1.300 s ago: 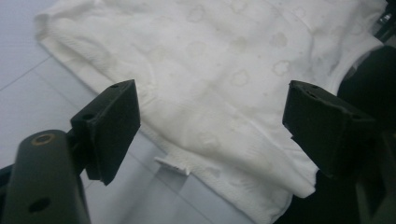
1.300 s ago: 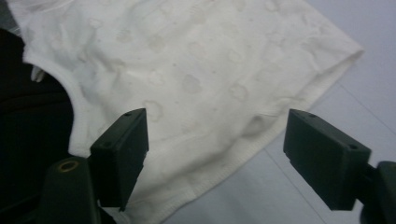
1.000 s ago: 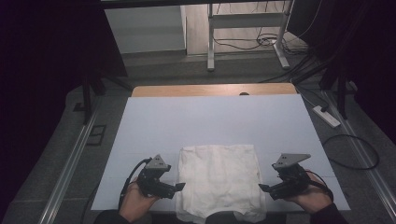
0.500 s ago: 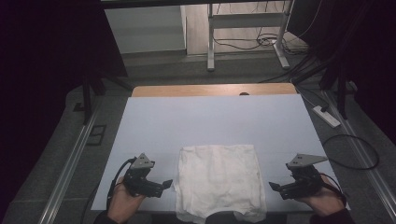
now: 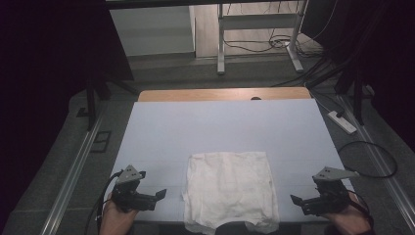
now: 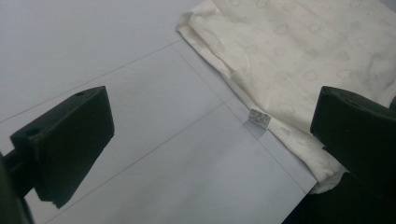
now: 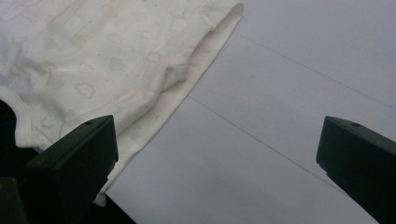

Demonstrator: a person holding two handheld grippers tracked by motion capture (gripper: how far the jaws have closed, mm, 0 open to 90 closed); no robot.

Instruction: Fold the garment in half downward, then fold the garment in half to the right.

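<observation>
Cream-white cloth (image 5: pixel 228 190), folded into a rough square and printed with faint cloud shapes, lies at the near middle of the pale table (image 5: pixel 220 127), its near hem hanging a little over the table's near edge. A small white tag (image 6: pixel 259 118) sticks out from the cloth's left border, as the left gripper view shows. The left gripper (image 5: pixel 159 196) sits at the near left, held in the person's left hand (image 5: pixel 117 215), its tips aimed right toward the cloth but apart from it, with bare table between. The right gripper (image 5: pixel 295 201) sits at the near right in the right hand (image 5: pixel 348 220), its tips aimed left at the cloth and likewise clear of it. Both pairs of jaws have just been opening and now stand spread wide, released, with nothing between them: the left gripper view has only table surface and the cloth's edge beyond its black pads, and the right gripper view has bare table with the cloth's folded border off to one side. A strip of bare wood (image 5: pixel 220 94) shows along the table's far edge, and cables (image 5: pixel 362 156) trail on the floor at the right.
</observation>
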